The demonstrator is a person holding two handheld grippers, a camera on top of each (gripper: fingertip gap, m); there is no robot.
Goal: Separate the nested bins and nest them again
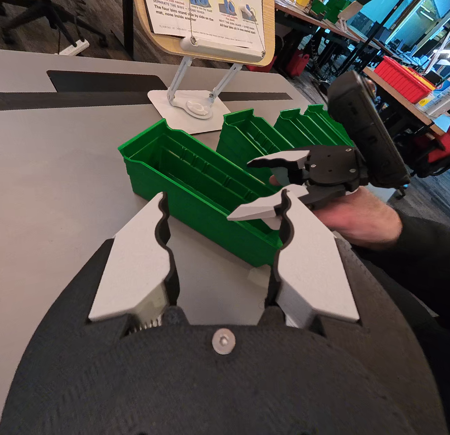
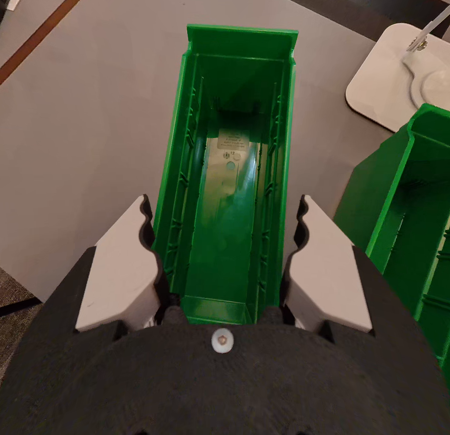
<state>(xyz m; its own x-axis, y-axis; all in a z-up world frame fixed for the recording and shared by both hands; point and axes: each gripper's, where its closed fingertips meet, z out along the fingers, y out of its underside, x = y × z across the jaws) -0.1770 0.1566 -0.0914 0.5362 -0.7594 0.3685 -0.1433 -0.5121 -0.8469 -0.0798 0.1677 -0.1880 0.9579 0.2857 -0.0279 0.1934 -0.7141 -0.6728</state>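
Grey desk [image 1: 60, 155] is seen carrying green bins: a near bin [image 1: 194, 192] lies apart, and more bins [image 1: 280, 136] stand beside it. Separation is judged largely done, re-nesting left. Left tongs [image 1: 224, 226] are held apart, empty. Right tongs [image 2: 222, 248], spread wide, straddle the near bin's end unclamped.

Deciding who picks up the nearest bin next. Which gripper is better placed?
Right, probably. The right gripper is open with its fingers either side of the nearest bin at its near end. The left gripper is open over bare table, beside the bin.
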